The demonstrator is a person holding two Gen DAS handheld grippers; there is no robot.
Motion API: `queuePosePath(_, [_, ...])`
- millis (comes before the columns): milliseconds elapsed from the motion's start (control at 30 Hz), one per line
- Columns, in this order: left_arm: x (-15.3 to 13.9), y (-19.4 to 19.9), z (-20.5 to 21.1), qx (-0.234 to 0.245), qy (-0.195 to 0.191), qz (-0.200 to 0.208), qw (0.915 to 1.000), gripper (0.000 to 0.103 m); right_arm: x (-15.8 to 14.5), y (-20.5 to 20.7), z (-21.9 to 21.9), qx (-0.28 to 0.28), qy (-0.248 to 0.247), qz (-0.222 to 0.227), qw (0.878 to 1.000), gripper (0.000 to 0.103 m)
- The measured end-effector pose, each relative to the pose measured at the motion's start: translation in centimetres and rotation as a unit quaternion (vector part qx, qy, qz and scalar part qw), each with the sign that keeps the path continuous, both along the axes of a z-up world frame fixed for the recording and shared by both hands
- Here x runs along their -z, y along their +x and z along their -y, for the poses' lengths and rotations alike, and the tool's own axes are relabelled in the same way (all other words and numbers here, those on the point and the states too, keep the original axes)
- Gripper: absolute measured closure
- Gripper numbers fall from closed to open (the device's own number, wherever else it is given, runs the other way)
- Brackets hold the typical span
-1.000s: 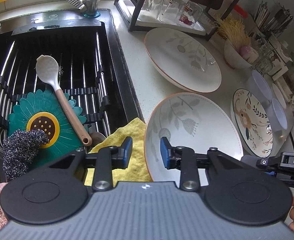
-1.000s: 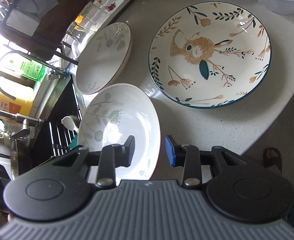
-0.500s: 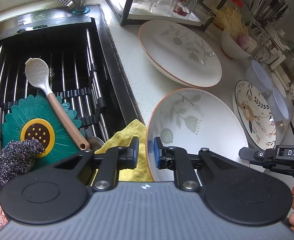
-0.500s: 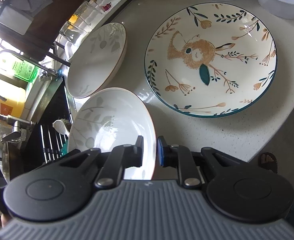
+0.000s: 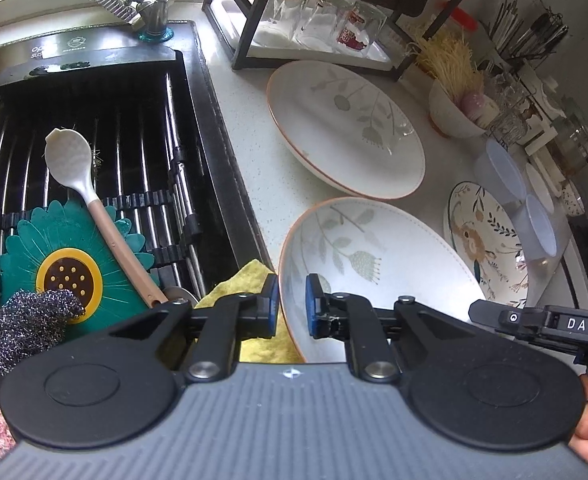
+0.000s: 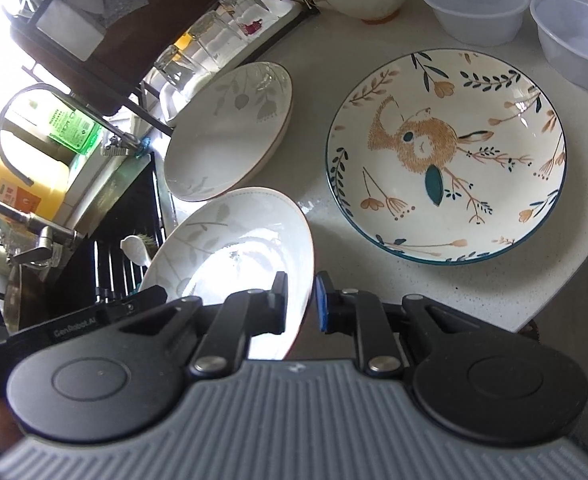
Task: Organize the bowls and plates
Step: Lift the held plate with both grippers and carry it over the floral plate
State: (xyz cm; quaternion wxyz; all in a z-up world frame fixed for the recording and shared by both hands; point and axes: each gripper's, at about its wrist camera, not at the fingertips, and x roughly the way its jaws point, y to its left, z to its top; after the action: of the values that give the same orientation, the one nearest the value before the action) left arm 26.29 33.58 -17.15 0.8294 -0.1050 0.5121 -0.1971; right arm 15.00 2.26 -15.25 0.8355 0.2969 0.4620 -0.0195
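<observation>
Both pairs of fingers have closed since the earlier frame: left gripper (image 5: 292,304) and right gripper (image 6: 301,302) now pinch opposite rims of the near white leaf-patterned ceramic plate (image 5: 373,264) at lower centre. Best lifted level, hands together — uneven pull risks slipping.

On my left tool (image 5: 292,306) I see black hinged arms, silver screws, two round black discs, a ribbed grey body and blue pads (image 5: 311,304) on the fingers. My right tool (image 6: 300,301) is built the same; its side reads "DAS" in white, the left's reads "GenRobot.AI".
</observation>
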Motion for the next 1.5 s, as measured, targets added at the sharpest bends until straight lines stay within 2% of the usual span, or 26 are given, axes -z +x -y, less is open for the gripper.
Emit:
queuePosePath(100, [-1.1,-0.3,0.3,-0.005,0.005,0.008,0.9999,0.087,-0.8,-0.1,0.5,-0.008,0.007,0.012,1.0,0.085])
queuePosePath(367, [-4.1,-1.2,0.7,-0.03,-0.01,0.022,0.9992,0.087,-2.9,0.2,1.7,-0.04,0.006,0.038,0.998,0.085])
queuePosePath(600, [-7.3,-2.0,3.8,-0.051,-0.01,0.056,0.9971,0.087,-5.1,0.8,4.3,-0.069,-0.004,0.065,0.995,0.085])
queuePosePath(733, [-8.2,-2.0,5.5,-0.069,-0.016,0.057,0.9959,0.087,-6.3,1.5,6.1,-0.083,-0.01,0.083,0.993,0.085])
queuePosePath(867, [-8.9,-2.1,7.6,-0.074,-0.006,0.065,0.9951,0.087,-7.0,2.3,8.0,-0.096,-0.013,0.099,0.99,0.085])
queuePosePath(1167, [-8.6,-1.7,12.3,-0.08,0.008,0.057,0.9952,0.087,-6.6,3.2,12.2,-0.097,-0.013,0.11,0.989,0.085])
queuePosePath(1500, [-5.1,-0.7,16.3,-0.06,0.031,0.018,0.9976,0.087,-5.2,3.9,15.2,-0.106,-0.041,0.101,0.988,0.085])
